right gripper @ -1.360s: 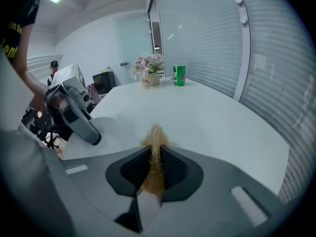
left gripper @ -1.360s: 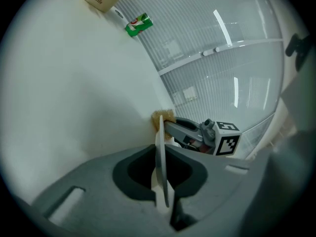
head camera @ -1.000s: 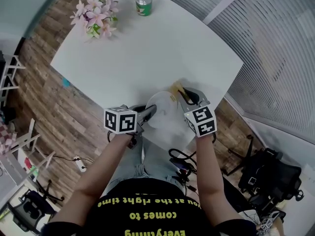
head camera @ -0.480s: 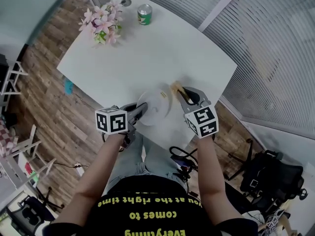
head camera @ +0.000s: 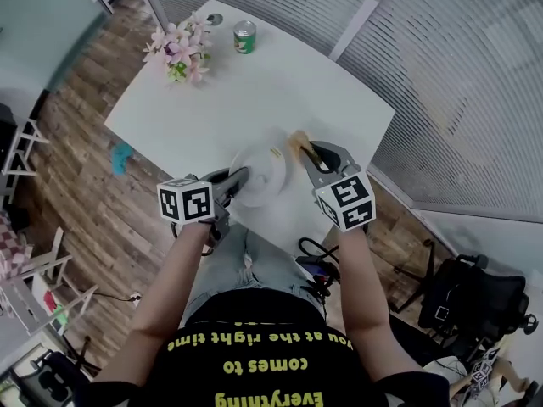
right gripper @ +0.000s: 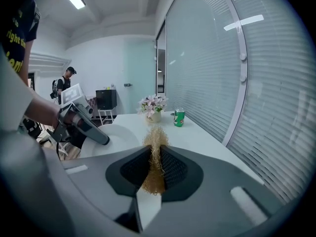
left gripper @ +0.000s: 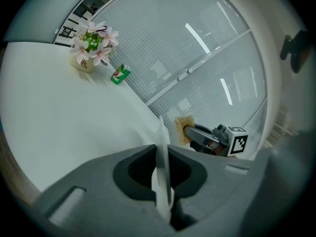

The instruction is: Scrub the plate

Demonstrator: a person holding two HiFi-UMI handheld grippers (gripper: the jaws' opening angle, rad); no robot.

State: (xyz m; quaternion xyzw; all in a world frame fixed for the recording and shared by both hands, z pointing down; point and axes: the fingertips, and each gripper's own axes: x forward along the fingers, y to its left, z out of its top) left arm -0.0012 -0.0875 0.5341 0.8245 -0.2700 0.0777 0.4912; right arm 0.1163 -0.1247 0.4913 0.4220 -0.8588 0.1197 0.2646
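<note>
A white plate (head camera: 261,173) hangs over the near edge of the white table (head camera: 254,83), tilted. My left gripper (head camera: 238,178) is shut on its near rim; in the left gripper view the plate (left gripper: 161,147) stands edge-on between the jaws. My right gripper (head camera: 307,152) is shut on a tan fibrous scrubber (head camera: 298,143), just right of the plate. In the right gripper view the scrubber (right gripper: 156,144) sticks out past the jaws, with the plate (right gripper: 116,135) and the left gripper (right gripper: 98,134) to its left. Scrubber and plate look apart.
A vase of pink flowers (head camera: 181,53) and a green can (head camera: 244,36) stand at the table's far end. Slatted glass walls run along the right. Cables and a black bag (head camera: 462,299) lie on the floor. A person (right gripper: 65,83) stands far back in the room.
Both grippers have risen, the plate going up off the table with the left one and the scrubber with the right. They keep the same spacing.
</note>
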